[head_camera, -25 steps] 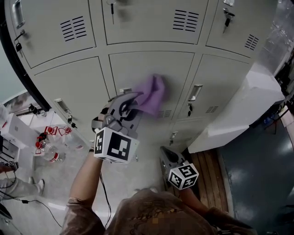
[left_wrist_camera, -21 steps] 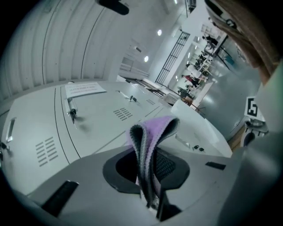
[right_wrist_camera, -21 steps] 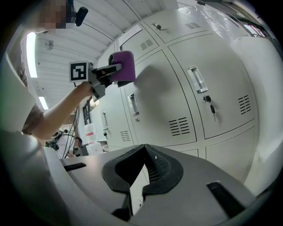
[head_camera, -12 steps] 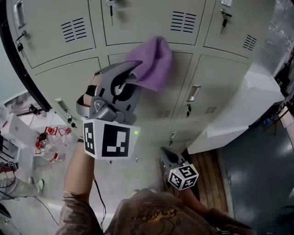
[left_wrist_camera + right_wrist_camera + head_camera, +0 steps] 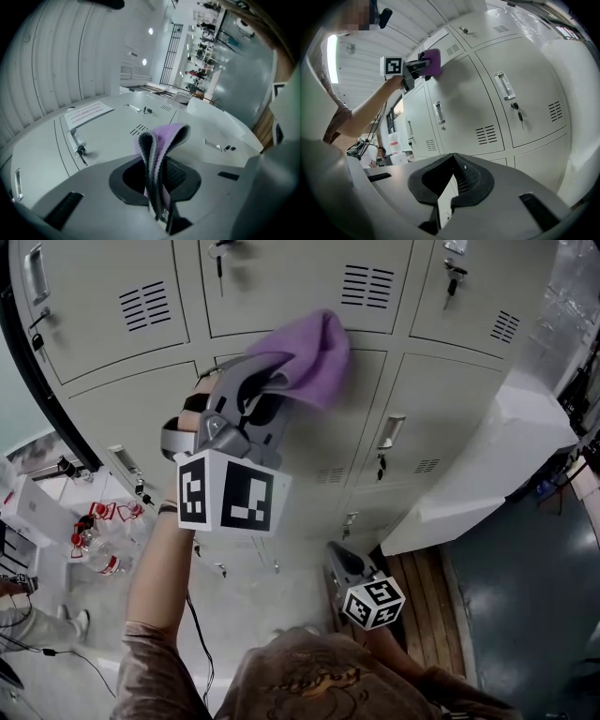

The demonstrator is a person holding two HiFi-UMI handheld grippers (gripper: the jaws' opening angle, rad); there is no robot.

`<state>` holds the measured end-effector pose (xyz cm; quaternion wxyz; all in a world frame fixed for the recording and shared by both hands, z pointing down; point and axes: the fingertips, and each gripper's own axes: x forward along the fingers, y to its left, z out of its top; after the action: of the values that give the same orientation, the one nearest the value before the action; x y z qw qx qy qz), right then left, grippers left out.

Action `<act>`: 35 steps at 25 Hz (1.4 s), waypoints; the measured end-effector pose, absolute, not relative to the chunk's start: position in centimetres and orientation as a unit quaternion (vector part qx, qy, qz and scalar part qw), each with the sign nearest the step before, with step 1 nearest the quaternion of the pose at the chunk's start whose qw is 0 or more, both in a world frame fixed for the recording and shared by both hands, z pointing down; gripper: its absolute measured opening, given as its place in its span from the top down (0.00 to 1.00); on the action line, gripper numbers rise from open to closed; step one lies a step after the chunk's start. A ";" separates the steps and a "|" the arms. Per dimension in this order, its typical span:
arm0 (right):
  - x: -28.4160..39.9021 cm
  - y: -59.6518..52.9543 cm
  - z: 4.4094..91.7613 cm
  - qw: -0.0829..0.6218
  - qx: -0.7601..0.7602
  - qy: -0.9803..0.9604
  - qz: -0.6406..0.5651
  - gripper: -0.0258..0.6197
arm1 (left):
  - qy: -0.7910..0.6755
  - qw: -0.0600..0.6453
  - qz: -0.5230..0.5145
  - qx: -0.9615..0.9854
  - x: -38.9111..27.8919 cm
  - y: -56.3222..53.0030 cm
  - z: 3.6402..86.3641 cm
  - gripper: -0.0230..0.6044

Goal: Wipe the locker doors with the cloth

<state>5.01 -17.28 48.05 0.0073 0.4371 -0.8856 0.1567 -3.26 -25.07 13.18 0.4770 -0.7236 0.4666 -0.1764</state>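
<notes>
A purple cloth (image 5: 311, 351) is clamped in my left gripper (image 5: 269, 368), which is shut on it. The cloth rests against the grey locker door (image 5: 300, 442) of the middle column, at the seam with the door above. In the left gripper view the folded cloth (image 5: 162, 140) sticks up between the jaws, with the lockers beyond. My right gripper (image 5: 339, 557) hangs low near my body, away from the lockers, shut with nothing in it. The right gripper view looks past its jaws (image 5: 452, 164) up at the cloth (image 5: 431, 63) and the left gripper (image 5: 420, 66).
Door handles (image 5: 390, 432) and keys in locks (image 5: 383, 465) stick out from the doors. A white cabinet (image 5: 487, 465) stands at the right beside a wooden pallet (image 5: 422, 577). Water bottles (image 5: 98, 542) and cables lie on the floor at the left.
My left gripper has carried the cloth up the centre door from its middle to its top edge. The right gripper has stayed where it was.
</notes>
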 end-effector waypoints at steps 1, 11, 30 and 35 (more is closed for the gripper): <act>5.1 -17.3 48.0 0.007 0.438 -0.885 0.157 0.96 | 0.465 0.474 -0.181 -0.726 -3.1 -25.5 13.5 0.89; 6.4 -17.8 48.2 0.004 0.452 -0.877 0.161 0.96 | 0.461 0.446 -0.218 -0.736 -2.2 -28.8 15.7 0.89; 6.6 -18.4 48.7 0.005 0.460 -0.872 0.168 0.96 | 0.441 0.399 -0.223 -0.772 -1.6 -31.0 19.8 0.89; 6.2 -18.4 48.7 0.007 0.459 -0.872 0.168 0.96 | 0.434 0.379 -0.230 -0.785 -1.6 -31.0 22.0 0.89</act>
<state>6.24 -18.39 48.72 0.0066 0.4589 -0.8725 0.1677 -1.63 -30.95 22.01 0.3787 -0.7846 0.4339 -0.2295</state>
